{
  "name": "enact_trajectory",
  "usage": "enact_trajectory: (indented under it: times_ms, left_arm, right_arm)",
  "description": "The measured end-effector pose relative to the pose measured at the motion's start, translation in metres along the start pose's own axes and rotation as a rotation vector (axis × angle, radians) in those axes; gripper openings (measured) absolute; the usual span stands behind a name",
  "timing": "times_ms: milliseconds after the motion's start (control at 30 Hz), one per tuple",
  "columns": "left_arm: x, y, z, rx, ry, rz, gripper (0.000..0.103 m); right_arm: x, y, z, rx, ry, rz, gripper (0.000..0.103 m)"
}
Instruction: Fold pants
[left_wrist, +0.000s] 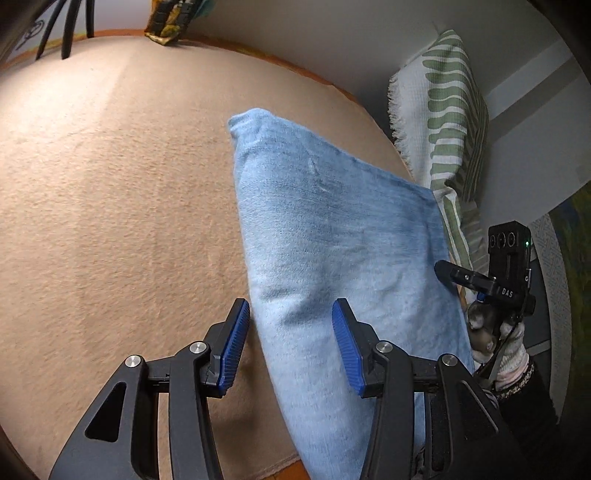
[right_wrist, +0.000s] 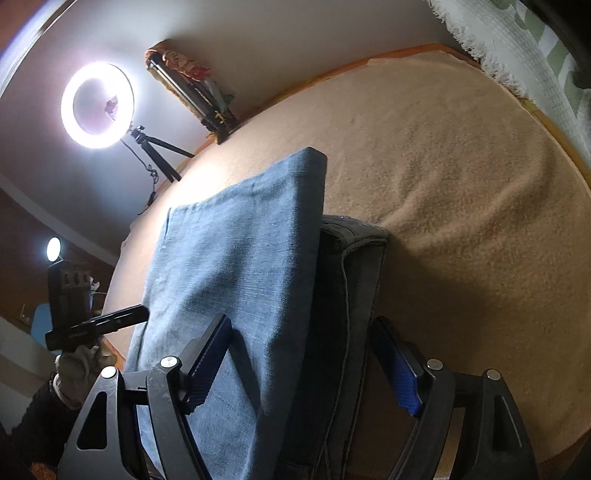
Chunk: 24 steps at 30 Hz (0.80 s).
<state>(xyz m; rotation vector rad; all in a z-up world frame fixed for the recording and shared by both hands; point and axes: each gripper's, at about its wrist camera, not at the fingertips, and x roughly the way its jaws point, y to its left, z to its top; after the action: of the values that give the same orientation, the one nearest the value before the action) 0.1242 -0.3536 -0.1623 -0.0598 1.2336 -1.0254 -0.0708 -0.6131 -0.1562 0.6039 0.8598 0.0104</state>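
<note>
Where the pants lie: folded blue denim pants (left_wrist: 332, 236) rest on a tan blanket (left_wrist: 110, 184), stretching forward from both grippers.
Pants, right wrist view: the blue fold (right_wrist: 236, 266) lies over a darker layer (right_wrist: 354, 280) that sticks out on its right side.
Left gripper: the left gripper (left_wrist: 290, 347) stands partly open above the near end of the pants; its left blue pad (left_wrist: 232, 347) is over the blanket just beside the cloth's edge, its right pad over the denim. Nothing is gripped.
Right gripper: the right gripper (right_wrist: 303, 369) is spread wide with its jaws astride the near end of the pants, left pad on the blue fold, right pad (right_wrist: 397, 373) beside the dark layer. The pads do not press the cloth.
Hands: each gripper shows in the other's view, held in a light glove (right_wrist: 77, 369) with a dark sleeve.
Beyond the left gripper, right side: a white and green fringed cloth (left_wrist: 443, 122) hangs near the far corner of the pants.
Beyond the right gripper, far left: a lit ring light (right_wrist: 96, 105) on a small tripod (right_wrist: 159, 147) stands at the blanket's far edge, by the wall.
</note>
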Motion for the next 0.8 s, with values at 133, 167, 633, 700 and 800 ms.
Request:
enact_trajectory:
  times_ms: [133, 167, 633, 700, 800]
  left_arm:
    - [0.004, 0.000, 0.002, 0.000, -0.001, -0.019, 0.045]
    - [0.005, 0.000, 0.003, 0.004, -0.002, -0.021, 0.045]
    - [0.009, -0.008, 0.005, 0.045, -0.022, -0.006, 0.044]
    - [0.009, -0.008, 0.005, 0.048, -0.022, -0.002, 0.044]
    - [0.012, -0.012, 0.005, 0.065, -0.024, 0.015, 0.038]
  right_arm:
    - [0.005, 0.001, -0.001, -0.010, 0.031, 0.044, 0.065]
    - [0.005, 0.001, -0.001, -0.010, 0.032, 0.051, 0.064]
    - [0.009, 0.012, -0.005, -0.036, 0.024, 0.054, 0.051]
    - [0.010, 0.013, -0.005, -0.038, 0.025, 0.057, 0.056]
    - [0.011, 0.017, -0.004, -0.051, 0.026, 0.046, 0.060]
